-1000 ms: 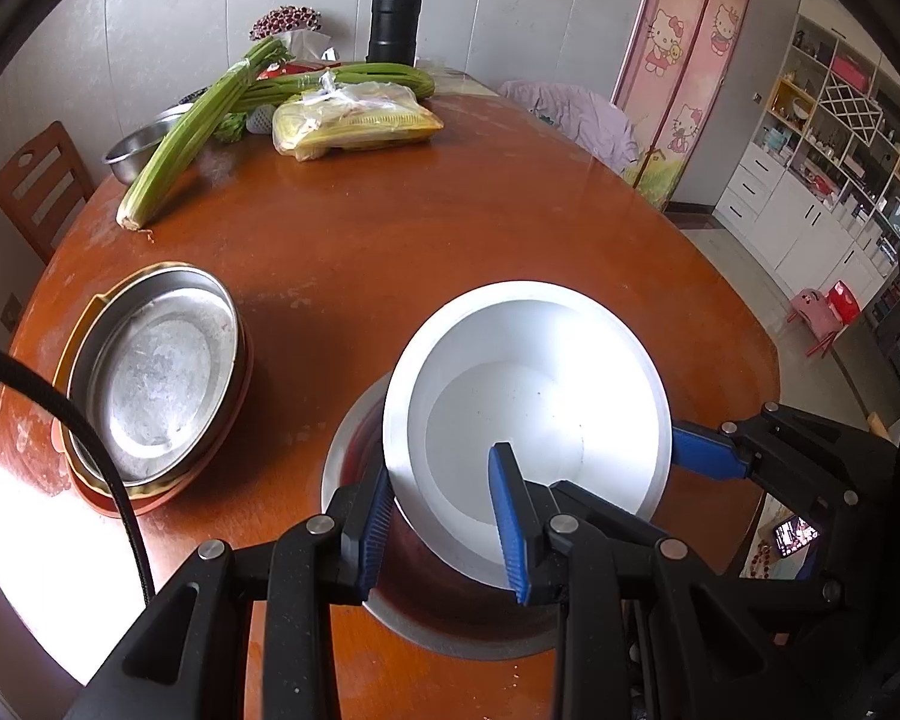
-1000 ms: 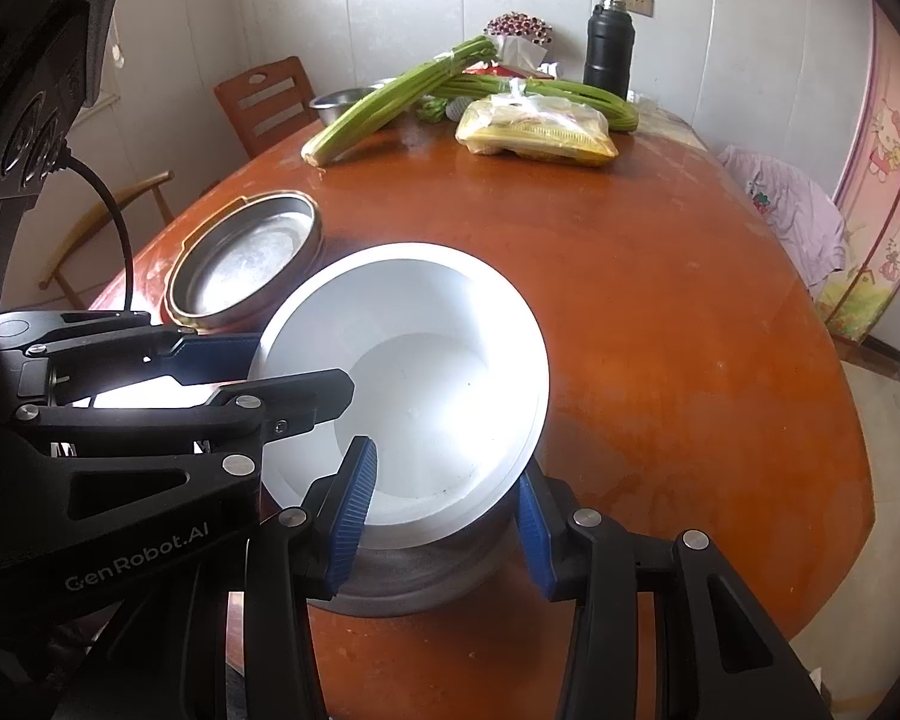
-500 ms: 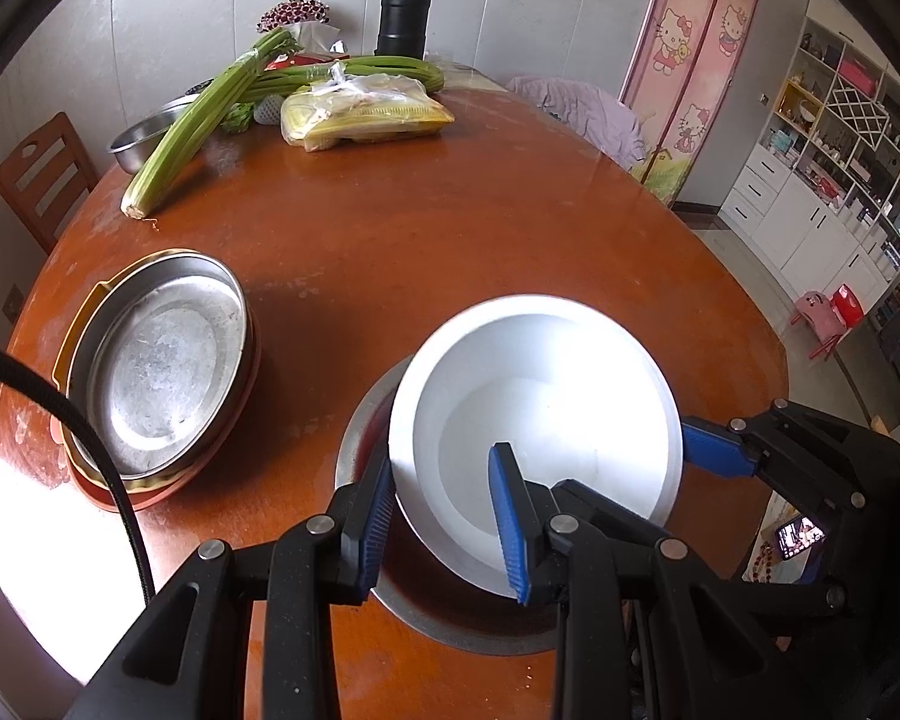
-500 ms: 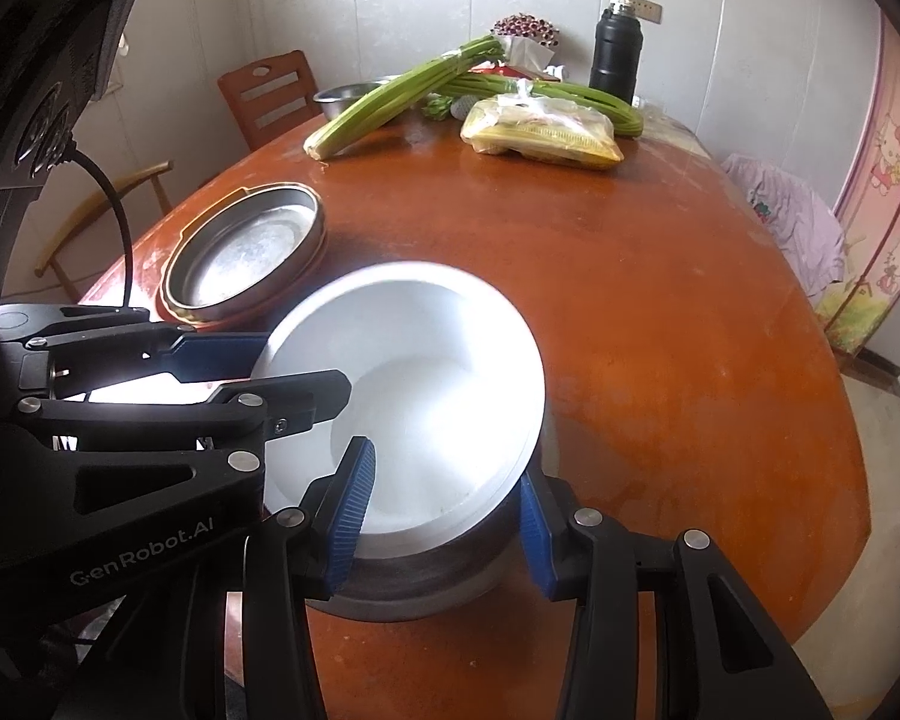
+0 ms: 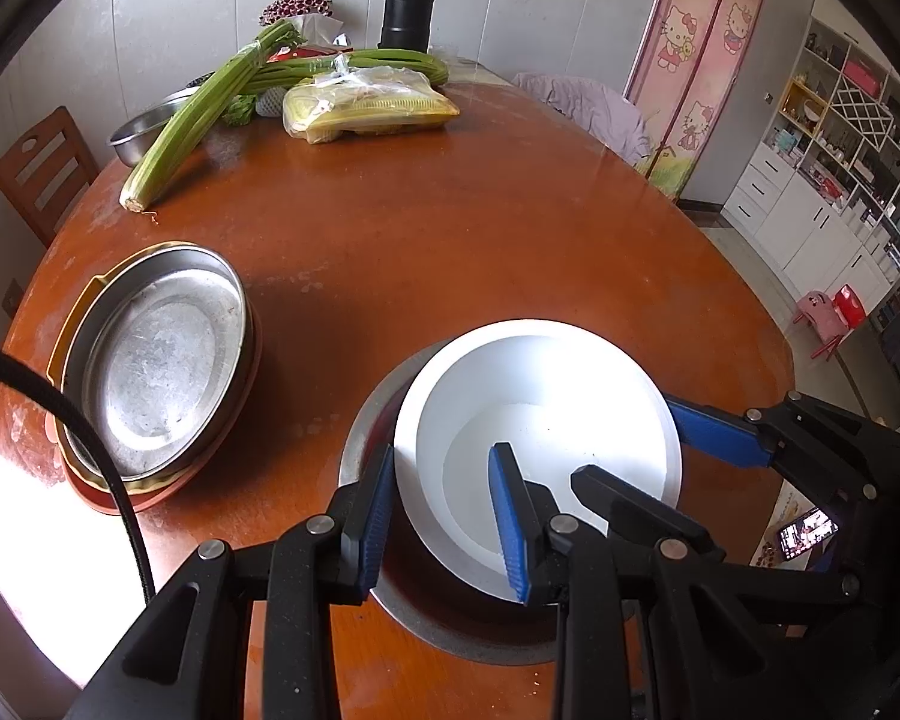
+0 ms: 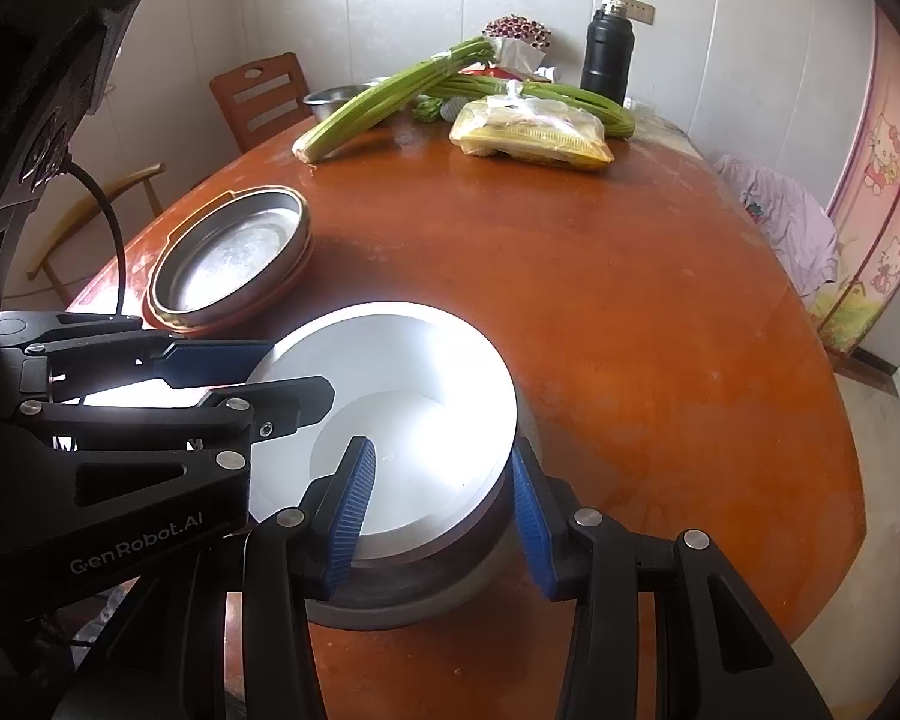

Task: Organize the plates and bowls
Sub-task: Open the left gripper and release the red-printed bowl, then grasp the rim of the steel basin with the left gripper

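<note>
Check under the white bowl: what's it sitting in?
A steel bowl sits under the white bowl; only its rim and part of its wall show. Its base and inside are covered. Left gripper and right gripper each clamp the white bowl's rim.

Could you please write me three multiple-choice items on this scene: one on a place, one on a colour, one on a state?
1. Where is the white bowl? A over the steel bowl; B on the plate stack; C beside the celery.
2. The flask is: A red; B black; C white.
3. The left gripper is: A open; B shut on celery; C shut on the white bowl's rim.
Answers: A, the steel rim shows beneath it; B, its body is black; C, its fingers pinch the rim.
</note>
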The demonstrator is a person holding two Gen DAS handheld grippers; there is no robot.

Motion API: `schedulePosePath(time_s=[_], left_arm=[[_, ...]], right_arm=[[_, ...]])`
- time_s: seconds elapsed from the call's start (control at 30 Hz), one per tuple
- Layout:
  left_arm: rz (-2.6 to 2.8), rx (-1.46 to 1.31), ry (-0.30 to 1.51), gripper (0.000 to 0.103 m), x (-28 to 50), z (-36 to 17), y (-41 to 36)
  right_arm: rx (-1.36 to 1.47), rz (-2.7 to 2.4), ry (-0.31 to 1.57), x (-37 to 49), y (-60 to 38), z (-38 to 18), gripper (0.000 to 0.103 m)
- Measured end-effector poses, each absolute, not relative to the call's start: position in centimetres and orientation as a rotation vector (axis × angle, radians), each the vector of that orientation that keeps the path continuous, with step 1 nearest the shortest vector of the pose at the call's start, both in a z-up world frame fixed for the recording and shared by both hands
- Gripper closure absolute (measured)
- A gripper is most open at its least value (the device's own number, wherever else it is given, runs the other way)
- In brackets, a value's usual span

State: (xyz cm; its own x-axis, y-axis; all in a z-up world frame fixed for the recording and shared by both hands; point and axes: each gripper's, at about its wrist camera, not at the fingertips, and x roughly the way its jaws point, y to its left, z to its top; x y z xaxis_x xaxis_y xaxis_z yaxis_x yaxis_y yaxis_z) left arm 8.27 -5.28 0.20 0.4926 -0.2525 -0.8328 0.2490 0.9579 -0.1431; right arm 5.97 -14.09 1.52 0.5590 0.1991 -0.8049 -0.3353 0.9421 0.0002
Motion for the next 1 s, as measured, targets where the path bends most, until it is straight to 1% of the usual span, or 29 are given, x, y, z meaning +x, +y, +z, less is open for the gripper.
schedulePosePath(time_s=[0.57, 0.73, 0.87, 1.0], left_arm=[[-0.285, -0.016, 0.99, 0.071, 8.5, 0.9, -4.3], [-0.277, -0.014, 0.978, 0.068, 8.7, 1.4, -4.1], [-0.273, -0.017, 0.972, 0.066, 9.0, 1.7, -3.8], [-0.267, -0.016, 0.967, 0.065, 9.3, 1.9, -3.5]], right_arm=[[-0.147, 0.302, 0.91, 6.3, -14.4, 2.0, 0.056], [-0.142, 0.294, 0.9, 6.9, -14.6, 2.7, 0.056], [-0.142, 0.29, 0.899, 7.5, -14.6, 3.1, 0.052], [-0.142, 0.294, 0.9, 8.1, -14.4, 3.1, 0.052]])
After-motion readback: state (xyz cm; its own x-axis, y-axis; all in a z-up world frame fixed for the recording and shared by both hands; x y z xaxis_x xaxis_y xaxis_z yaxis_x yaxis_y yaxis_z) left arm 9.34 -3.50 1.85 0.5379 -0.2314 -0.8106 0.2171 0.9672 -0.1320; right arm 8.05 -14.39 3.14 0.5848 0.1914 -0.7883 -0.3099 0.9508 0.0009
